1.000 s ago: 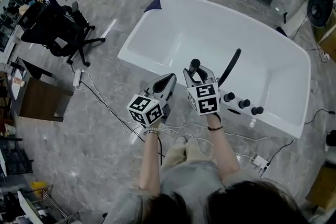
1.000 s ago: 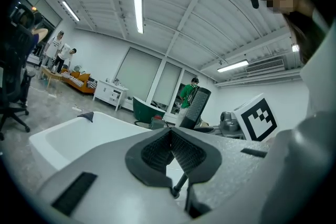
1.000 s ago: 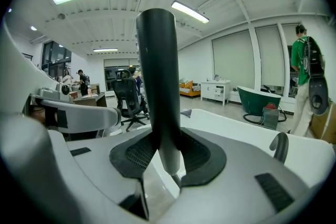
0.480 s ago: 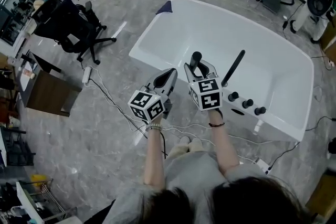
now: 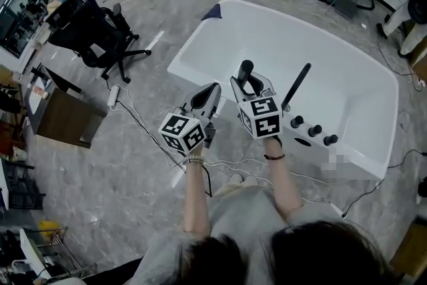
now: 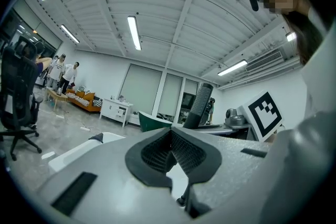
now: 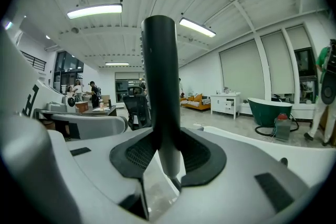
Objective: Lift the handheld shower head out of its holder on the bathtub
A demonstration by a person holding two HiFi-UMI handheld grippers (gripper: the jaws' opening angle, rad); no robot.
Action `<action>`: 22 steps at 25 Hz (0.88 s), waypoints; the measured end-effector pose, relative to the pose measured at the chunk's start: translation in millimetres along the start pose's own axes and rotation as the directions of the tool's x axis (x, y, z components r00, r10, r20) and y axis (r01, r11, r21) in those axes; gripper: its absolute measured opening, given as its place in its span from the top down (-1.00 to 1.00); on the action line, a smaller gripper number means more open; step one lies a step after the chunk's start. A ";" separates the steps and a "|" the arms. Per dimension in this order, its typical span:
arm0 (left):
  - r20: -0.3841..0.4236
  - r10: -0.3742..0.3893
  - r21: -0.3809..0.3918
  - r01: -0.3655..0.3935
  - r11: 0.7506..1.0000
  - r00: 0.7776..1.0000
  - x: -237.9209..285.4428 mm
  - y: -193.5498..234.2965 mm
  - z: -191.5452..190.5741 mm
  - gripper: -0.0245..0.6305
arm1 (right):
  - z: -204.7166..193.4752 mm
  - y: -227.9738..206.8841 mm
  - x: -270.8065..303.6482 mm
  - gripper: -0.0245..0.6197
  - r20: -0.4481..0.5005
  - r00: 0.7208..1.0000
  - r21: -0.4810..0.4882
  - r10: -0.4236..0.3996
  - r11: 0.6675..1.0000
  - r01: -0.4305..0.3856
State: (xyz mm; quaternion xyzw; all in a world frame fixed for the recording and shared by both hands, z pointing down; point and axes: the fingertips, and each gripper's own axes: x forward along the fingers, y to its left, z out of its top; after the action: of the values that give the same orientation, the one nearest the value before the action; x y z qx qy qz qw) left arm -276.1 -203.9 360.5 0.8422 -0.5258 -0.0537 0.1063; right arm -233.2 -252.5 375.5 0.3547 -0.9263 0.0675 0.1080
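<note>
**Item: handheld shower head, in transit**

- **Shower head** point(image 5: 246, 71): a dark cylindrical handle, standing upright in the right gripper. It is over the near rim of the bathtub point(image 5: 280, 30) and touches no fitting. The right gripper view shows the dark shaft point(image 7: 159, 86) rising straight up from between the pads, with a paler section just below the grip. No hose can be made out.
- **Right gripper** point(image 5: 252, 85): clamped on the shower head. A pad presses each side of the handle point(image 7: 167, 155).
- **Left gripper** point(image 5: 208, 98): jaws together with nothing between them point(image 6: 170, 152). It hangs just beside the right gripper, on its left, over the tub's outer edge. The shower head appears off to the side point(image 6: 202, 102) in its own view.
- **Tub fittings**: three black knobs point(image 5: 313, 131) in a row on the near rim. A slim black bar point(image 5: 297, 85) slants up beside them, and whether it is a spout or part of the holder cannot be told. The holder itself is not plainly identifiable.
- **Surroundings**: an office chair point(image 5: 93, 37) and loose cables point(image 5: 143, 137) on the grey floor, well apart from the tub.

**Step in hand:** by its position the head looks free of its seat, so the lift itself looks done or nearly so.

**Next move calls for:** a firm grip kept on the handle, which should stay upright. If a hose trails below, it needs slack so it does not snag on the knobs or bar. The left gripper has no evident job and can keep clear.
</note>
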 end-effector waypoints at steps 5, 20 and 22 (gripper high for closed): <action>0.010 0.000 0.012 0.000 1.000 1.000 -4.9 -1.5 8.1 0.91 | 16.3 10.3 -4.7 0.51 0.025 0.999 -0.005 0.020 1.000 -0.020; 0.036 -0.002 0.083 -0.001 0.997 0.999 -17.6 -9.1 30.1 0.91 | 59.2 21.2 -25.9 0.51 0.123 0.990 -0.031 0.069 0.997 -0.065; 0.042 -0.003 0.086 0.000 0.996 0.999 -19.2 -9.6 31.6 0.91 | 61.2 23.4 -27.1 0.51 0.129 0.989 -0.035 0.072 0.997 -0.068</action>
State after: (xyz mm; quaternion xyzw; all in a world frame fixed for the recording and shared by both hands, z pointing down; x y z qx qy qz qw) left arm -282.7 -186.4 327.1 0.8451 -0.5291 -0.0490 0.0588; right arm -238.5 -230.1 308.5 0.3237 -0.9442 0.0338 0.0502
